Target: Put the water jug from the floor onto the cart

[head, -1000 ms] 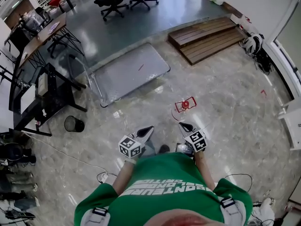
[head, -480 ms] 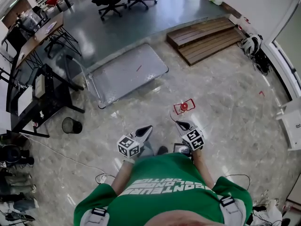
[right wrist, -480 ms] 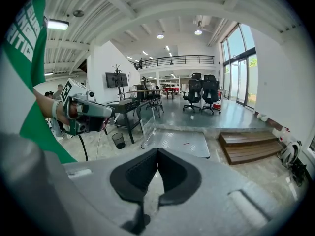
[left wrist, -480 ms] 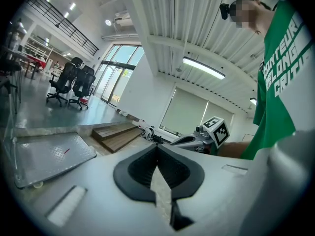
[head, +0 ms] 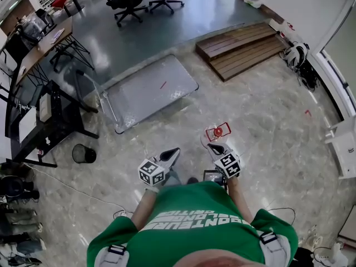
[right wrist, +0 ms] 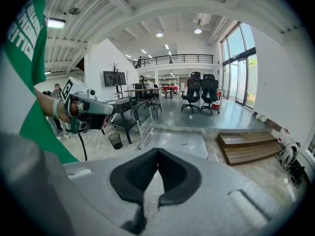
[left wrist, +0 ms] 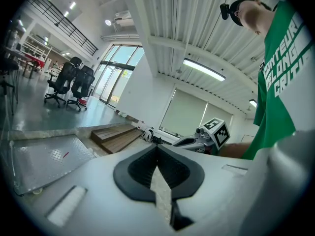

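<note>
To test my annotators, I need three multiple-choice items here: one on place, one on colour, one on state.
1. Relative to the cart, the water jug is: A on it; B under it; C on the floor, apart.
2. Its cap is: A blue; B red; C green.
3. The right tool is: A shut, empty; B shut on the jug; C wide open.
Key: C, floor lies between them; B, the cap shows red; A, its jaws meet on nothing.
</note>
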The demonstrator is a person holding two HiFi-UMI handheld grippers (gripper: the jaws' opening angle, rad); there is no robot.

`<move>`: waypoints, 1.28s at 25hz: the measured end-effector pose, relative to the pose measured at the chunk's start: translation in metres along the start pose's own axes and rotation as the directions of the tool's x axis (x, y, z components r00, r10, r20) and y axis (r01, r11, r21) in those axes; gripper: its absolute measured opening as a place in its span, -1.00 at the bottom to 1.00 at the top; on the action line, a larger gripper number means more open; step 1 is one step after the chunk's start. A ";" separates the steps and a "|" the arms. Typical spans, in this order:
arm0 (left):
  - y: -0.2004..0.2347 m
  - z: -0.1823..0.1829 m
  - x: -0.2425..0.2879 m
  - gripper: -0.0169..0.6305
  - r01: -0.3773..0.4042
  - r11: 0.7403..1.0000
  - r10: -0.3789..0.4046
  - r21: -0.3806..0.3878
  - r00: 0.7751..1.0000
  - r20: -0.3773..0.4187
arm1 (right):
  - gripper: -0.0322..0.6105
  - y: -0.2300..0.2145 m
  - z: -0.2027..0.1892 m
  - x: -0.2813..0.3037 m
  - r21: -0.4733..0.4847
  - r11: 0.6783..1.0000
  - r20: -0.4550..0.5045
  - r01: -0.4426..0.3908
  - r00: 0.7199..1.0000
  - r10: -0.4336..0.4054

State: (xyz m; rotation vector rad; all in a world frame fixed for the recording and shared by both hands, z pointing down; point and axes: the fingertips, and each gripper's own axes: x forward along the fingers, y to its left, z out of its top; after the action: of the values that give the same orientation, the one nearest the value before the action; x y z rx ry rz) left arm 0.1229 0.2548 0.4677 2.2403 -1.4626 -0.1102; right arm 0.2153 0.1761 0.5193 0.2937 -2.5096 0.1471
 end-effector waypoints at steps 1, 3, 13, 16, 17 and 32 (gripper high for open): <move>0.004 0.003 0.001 -0.92 0.002 1.000 -0.002 0.000 1.000 0.001 | -0.92 -0.002 0.003 0.003 0.001 1.000 -0.001 0.003 1.000 -0.003; 0.014 0.008 0.002 -0.92 0.005 1.000 -0.005 0.000 1.000 0.003 | -0.92 -0.006 0.008 0.010 0.003 1.000 -0.002 0.009 1.000 -0.009; 0.066 0.039 0.009 -0.92 0.026 0.999 -0.026 0.019 0.999 0.019 | -0.92 -0.024 0.044 0.050 -0.009 0.999 0.004 0.036 0.999 -0.036; 0.083 0.047 0.007 -0.92 0.028 0.999 -0.028 0.018 0.999 0.024 | -0.92 -0.024 0.055 0.065 -0.013 0.999 -0.001 0.037 0.999 -0.037; 0.089 0.050 0.005 -0.92 0.028 0.999 -0.028 0.016 0.999 0.028 | -0.93 -0.024 0.058 0.069 -0.015 0.999 -0.003 0.036 0.999 -0.036; 0.168 0.069 -0.036 -0.92 0.022 1.000 -0.021 -0.019 0.999 0.050 | -0.93 0.000 0.102 0.144 -0.045 0.999 -0.027 0.022 0.999 -0.023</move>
State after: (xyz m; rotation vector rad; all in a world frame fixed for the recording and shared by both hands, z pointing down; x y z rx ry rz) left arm -0.0563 0.2087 0.4702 2.2530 -1.4573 -0.1877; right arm 0.0438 0.1336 0.5201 0.3000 -2.4776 0.0854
